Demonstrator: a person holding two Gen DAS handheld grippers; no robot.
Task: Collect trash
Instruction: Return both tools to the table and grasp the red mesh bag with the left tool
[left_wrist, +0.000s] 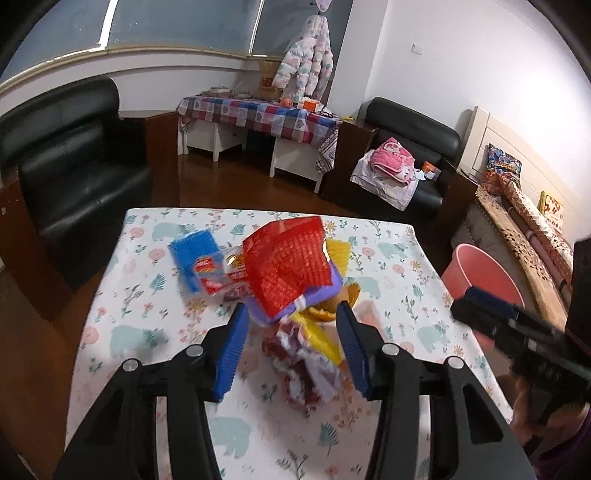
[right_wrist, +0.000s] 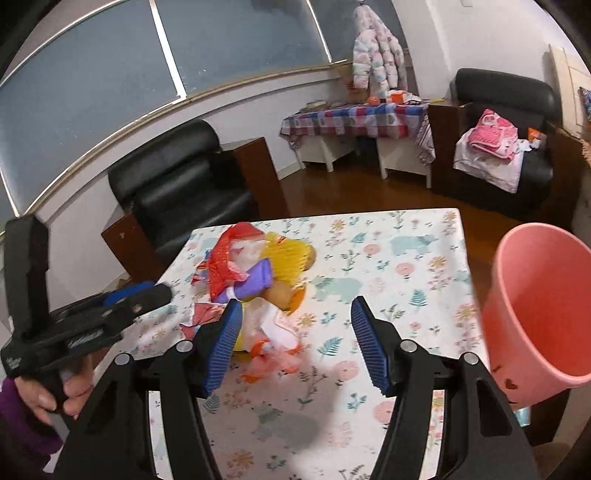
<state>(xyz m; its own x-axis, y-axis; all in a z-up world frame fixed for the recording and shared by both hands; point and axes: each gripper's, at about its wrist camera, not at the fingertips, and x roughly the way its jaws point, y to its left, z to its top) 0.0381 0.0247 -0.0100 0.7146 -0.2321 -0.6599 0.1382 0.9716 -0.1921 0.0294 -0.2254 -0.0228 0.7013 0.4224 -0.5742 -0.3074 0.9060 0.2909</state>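
We hold a gripper in each hand over a small table (left_wrist: 110, 332) covered with a floral, bear-printed cloth. The trash sits as a loose pile (left_wrist: 291, 288) toward the far middle of the tabletop: a red mesh wrapper (left_wrist: 288, 269) on top, a blue mesh piece (left_wrist: 192, 254) to its left beside a red-and-white packet (left_wrist: 210, 275), a purple piece and yellow mesh underneath, and crumpled red-and-white paper (left_wrist: 303, 369) spilling toward the near edge. Our left gripper (left_wrist: 291, 332) hangs just above that near part of the pile with its blue pads spread apart; the crumpled paper lies between them, but they do not press on it. Our right gripper (right_wrist: 295, 332) hovers to the right of the pile, its jaws released and empty, the left pad just beside the scraps. A pink bucket (right_wrist: 535, 314) stands off the table's right side.
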